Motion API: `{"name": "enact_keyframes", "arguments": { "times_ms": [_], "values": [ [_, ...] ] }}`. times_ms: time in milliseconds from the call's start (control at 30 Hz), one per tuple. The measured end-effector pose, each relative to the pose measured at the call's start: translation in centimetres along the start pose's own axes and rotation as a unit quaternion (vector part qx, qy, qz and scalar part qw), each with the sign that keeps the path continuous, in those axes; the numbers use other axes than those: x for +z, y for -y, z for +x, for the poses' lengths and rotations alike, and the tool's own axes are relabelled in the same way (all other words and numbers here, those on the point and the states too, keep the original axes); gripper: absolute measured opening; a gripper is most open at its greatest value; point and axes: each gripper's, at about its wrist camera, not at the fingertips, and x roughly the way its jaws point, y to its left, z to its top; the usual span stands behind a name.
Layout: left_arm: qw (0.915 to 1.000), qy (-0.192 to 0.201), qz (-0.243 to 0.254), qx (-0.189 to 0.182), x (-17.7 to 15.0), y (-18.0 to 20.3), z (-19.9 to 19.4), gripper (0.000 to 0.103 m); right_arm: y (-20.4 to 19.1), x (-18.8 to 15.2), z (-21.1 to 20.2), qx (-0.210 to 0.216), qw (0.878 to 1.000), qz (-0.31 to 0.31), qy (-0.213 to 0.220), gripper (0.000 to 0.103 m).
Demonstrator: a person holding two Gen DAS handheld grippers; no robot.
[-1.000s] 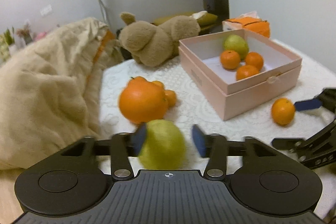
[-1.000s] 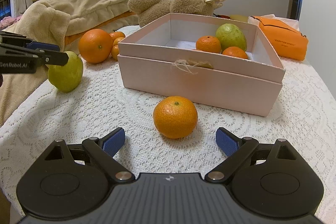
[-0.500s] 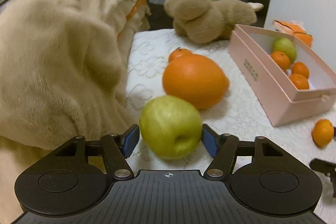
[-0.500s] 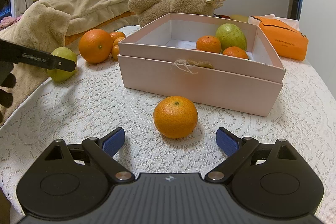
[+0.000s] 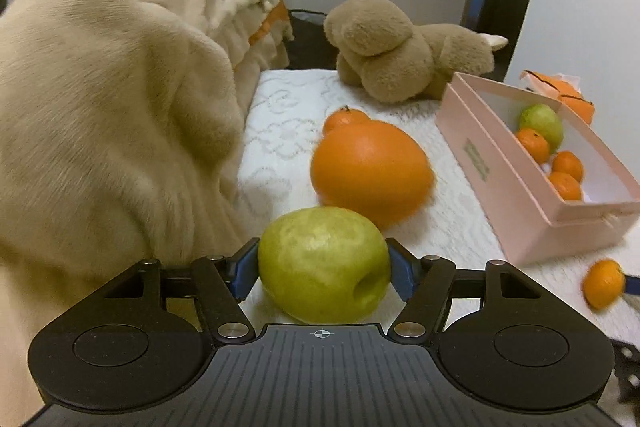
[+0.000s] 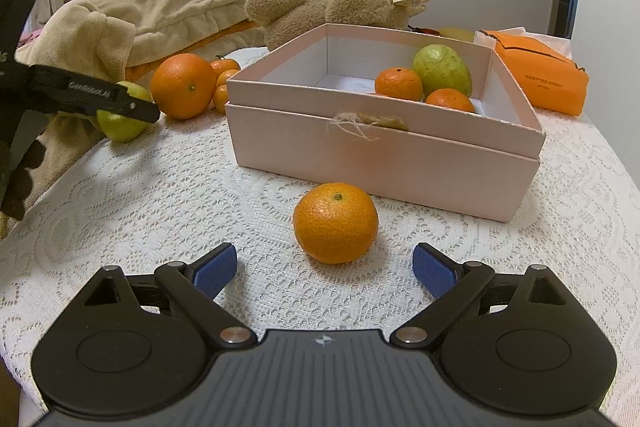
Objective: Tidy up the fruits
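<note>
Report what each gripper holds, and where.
Left gripper, closing: pads flank the green fruit at its widest sides. Right gripper: open, empty.

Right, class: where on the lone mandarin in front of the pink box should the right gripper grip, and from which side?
Across its widest middle, left and right flanks, coming from the near side. The mandarin sits stem up, clear of the pink box behind it, and the open right gripper faces it.
</note>
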Motion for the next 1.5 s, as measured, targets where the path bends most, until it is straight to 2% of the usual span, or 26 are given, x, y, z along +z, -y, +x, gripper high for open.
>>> {"name": "enact_keyframes", "arguments": {
  "times_ms": [133,267,333,400,533,700,800,833,900,1133,1500],
  "values": [
    [0.9980,0.004,0.017,-0.061,-1.8,2.7,-3.2,0.071,0.1,0.1,0.2,0.016,1.000,0.000,-0.007,0.101],
    [0.9901,0.008,0.053,-0.130,-2.9,6.5,-4.4,0.071,0.3,0.4,0.4,0.026,0.999,-0.008,-0.024,0.103],
    [0.9860,0.016,0.081,-0.145,-3.5,8.1,-4.2,0.071,0.4,0.7,0.3,0.028,0.999,-0.005,-0.041,0.103],
    [0.9849,0.022,0.097,-0.142,-4.2,9.3,-3.7,0.071,0.4,0.9,0.0,0.028,0.998,-0.004,-0.059,0.103],
    [0.9826,0.009,0.082,-0.167,-5.6,8.7,-2.7,0.071,0.1,-0.2,-1.0,0.016,0.998,-0.018,-0.053,0.103],
    [0.9773,0.006,0.051,-0.206,-5.6,7.3,-3.6,0.071,0.6,-0.8,-2.6,0.004,0.999,0.022,-0.039,0.102],
    [0.9729,0.005,0.033,-0.229,-5.5,6.7,-4.2,0.071,0.5,-0.7,-2.1,-0.035,0.998,0.028,-0.045,0.103],
    [0.9723,0.004,0.029,-0.232,-5.5,6.5,-4.4,0.070,0.3,-0.7,-1.6,-0.052,0.997,0.023,-0.053,0.103],
    [0.9736,-0.001,0.023,-0.227,-5.5,6.4,-4.3,0.071,0.0,-1.0,-1.6,-0.057,0.997,0.023,-0.040,0.103],
    [0.9750,-0.013,-0.011,-0.221,-5.8,5.6,-3.2,0.089,0.0,-1.4,-1.8,-0.061,0.997,0.027,-0.027,0.103],
    [0.9725,-0.017,-0.044,-0.228,-5.6,5.5,-2.2,0.088,0.0,-1.8,-2.0,-0.062,0.998,0.027,-0.013,0.103]
  ]
}}
